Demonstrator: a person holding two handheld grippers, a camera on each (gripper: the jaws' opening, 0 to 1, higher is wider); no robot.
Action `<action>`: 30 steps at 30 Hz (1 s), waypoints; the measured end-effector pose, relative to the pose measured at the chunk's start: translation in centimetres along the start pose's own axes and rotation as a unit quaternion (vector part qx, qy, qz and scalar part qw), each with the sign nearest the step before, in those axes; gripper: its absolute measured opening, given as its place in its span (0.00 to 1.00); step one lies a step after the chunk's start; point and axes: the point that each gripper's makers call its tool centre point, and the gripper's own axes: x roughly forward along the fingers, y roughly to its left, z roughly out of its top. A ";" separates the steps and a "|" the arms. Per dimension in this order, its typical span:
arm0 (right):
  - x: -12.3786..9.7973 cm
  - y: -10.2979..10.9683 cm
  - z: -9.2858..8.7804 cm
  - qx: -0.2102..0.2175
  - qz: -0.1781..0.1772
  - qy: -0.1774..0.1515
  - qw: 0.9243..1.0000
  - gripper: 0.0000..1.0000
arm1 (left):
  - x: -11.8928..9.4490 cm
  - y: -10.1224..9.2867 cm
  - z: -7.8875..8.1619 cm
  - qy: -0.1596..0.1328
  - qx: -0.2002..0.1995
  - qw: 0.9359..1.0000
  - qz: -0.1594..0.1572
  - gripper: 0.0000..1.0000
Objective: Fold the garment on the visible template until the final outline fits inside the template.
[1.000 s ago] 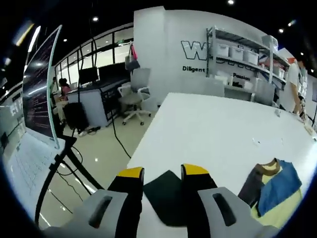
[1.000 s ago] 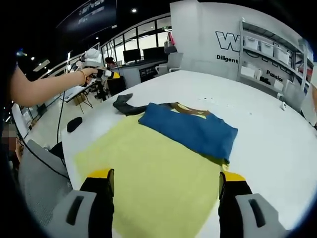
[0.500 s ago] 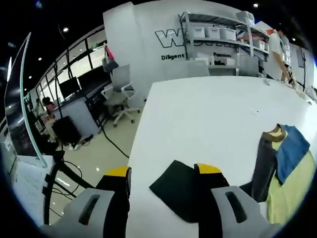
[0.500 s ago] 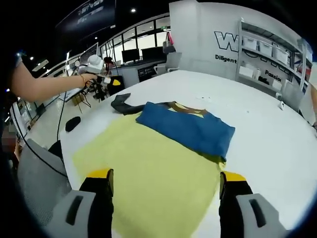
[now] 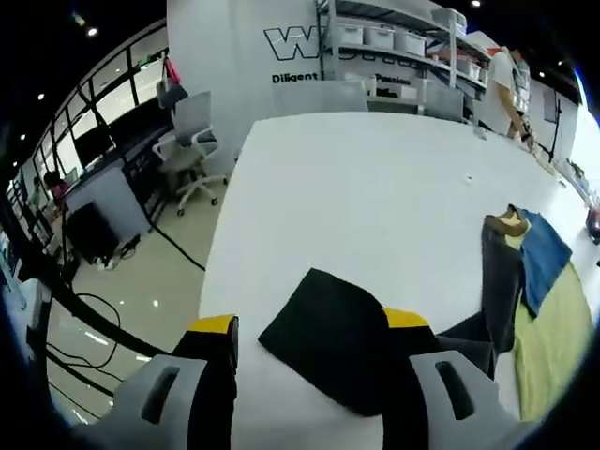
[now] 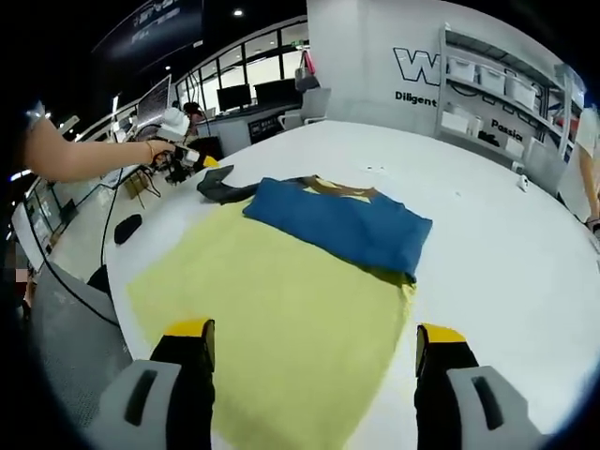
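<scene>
Left gripper view is looking down the white bench (image 5: pixel 375 187) from one corner, with the left tool (image 5: pixel 309 328) hovering low over the edge and its yellow-tipped jaws standing apart. Between them a dark sleeve (image 5: pixel 328 337) of the garment is lying flat on the bench; the right-hand jaw is overlapping its edge, but whether it is touching the cloth I cannot tell — nothing is being pinched. The sleeve is running back toward the folded blue garment (image 5: pixel 544 262), which is sitting on the yellow template (image 5: pixel 553 328) at the right rim of the view. Beyond the bench an office chair (image 5: pixel 187 141) is standing on the shiny floor, and shelving with white bins (image 5: pixel 394 37) is lining the far wall.

In the right gripper view the right tool (image 6: pixel 314 342) is hanging over the near edge of the yellow template (image 6: pixel 272 319), its jaws spread wide and holding nothing. The blue garment (image 6: pixel 337 225) is lying folded across the far part of the template, its right edge reaching the template's border, its tan collar at the far side. The dark sleeve (image 6: pixel 225 187) is sticking out to the left, off the template and onto bare bench (image 6: pixel 487 244). A person's forearm is reaching in from the left — the hand (image 6: pixel 155 150) is gripping the left tool (image 6: pixel 202 161) just beside the sleeve's end. A small dark object (image 6: pixel 122 228) is lying on the bench near the left edge.
</scene>
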 end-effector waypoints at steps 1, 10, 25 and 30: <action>0.0 0.0 0.0 0.001 0.000 -0.001 1.000 0.88 | 0.2 0.1 0.0 0.001 0.001 1.000 -0.001 0.54; -0.2 -0.4 -0.4 0.008 -0.006 0.002 1.000 0.88 | 1.4 1.0 -1.4 0.034 -0.015 0.999 -0.001 0.47; -0.6 -1.1 -0.8 0.019 -0.017 0.002 1.000 0.87 | 1.5 0.4 -2.4 0.052 -0.019 0.998 0.003 0.23; -0.6 -1.1 -0.8 0.019 -0.018 0.001 1.000 0.86 | 1.0 0.8 -2.8 0.068 0.005 0.997 0.022 0.01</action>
